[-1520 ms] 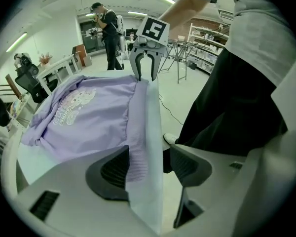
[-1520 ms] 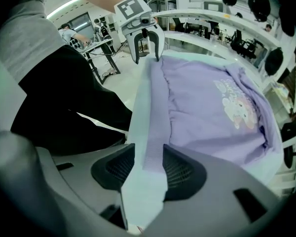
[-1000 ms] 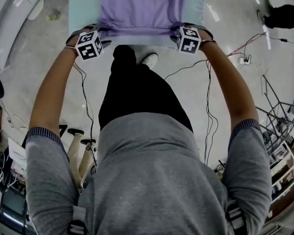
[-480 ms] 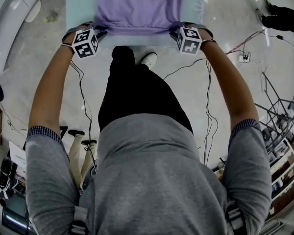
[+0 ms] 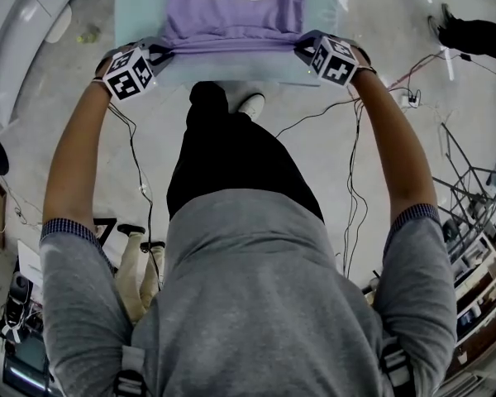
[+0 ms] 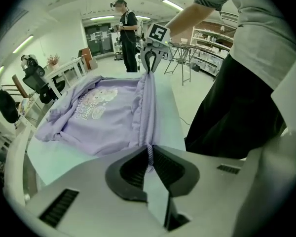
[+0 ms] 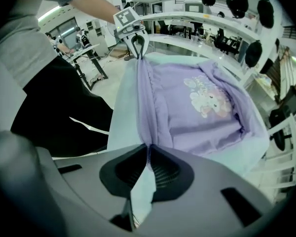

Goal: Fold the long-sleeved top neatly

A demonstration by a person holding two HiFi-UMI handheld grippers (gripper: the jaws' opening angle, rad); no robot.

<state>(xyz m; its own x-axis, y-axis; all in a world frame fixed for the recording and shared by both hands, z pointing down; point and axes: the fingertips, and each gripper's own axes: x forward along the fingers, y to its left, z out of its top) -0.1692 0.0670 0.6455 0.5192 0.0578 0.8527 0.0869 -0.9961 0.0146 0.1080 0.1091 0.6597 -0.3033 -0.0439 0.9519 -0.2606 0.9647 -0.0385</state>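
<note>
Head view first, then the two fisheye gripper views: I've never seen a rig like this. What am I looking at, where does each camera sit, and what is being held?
There is no robot here. A person holds a two-jaw gripper in each hand. The head view comes from a camera on the person's head that looks steeply down, so you see them from above, with the left gripper and the right gripper at the ends of the arms. The cubes with square markers are parts of the grippers. The other two pictures come from cameras that ride on each gripper and look along its own jaws. On the pale blue table lies a purple long-sleeved top, print side up. Both grippers' jaws have just been closing and now pinch the top's near hem, one at each corner, with the hem stretched between them.
</note>
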